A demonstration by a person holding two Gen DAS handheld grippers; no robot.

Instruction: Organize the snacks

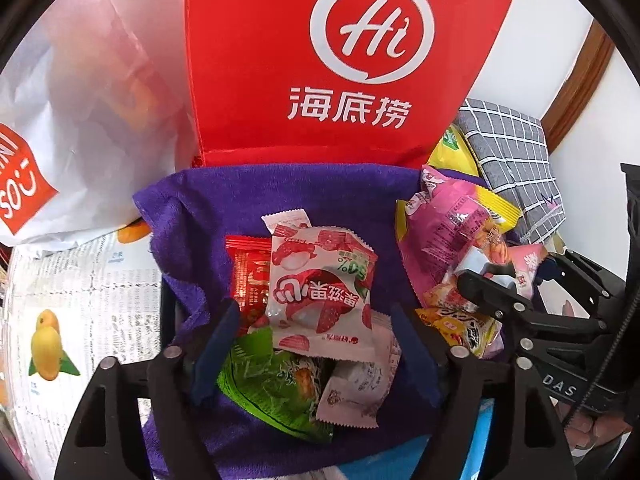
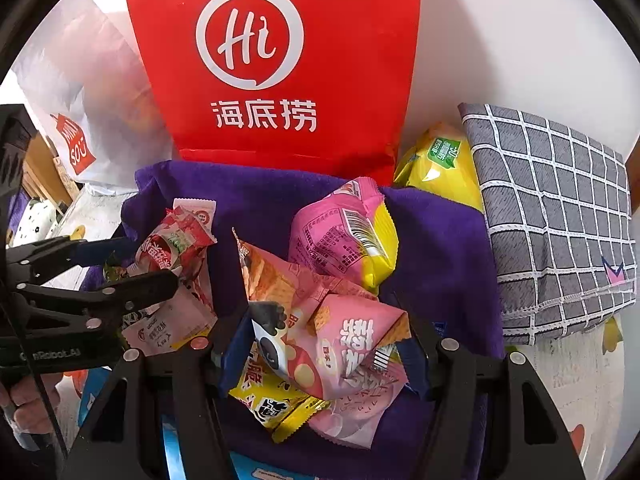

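Towel lies on desk w/ two snack piles on it: left pile & right pile, apart. Paper bag stands behind towel. Plastic bag left of it, checked pouch right, w/ chip pack btwn pouch & bag.

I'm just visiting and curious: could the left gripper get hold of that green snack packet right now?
Probably not cleanly. The green packet lies between the open fingers of the left gripper, but the strawberry packet and a pale pink one overlap it, so they may get pinched too.
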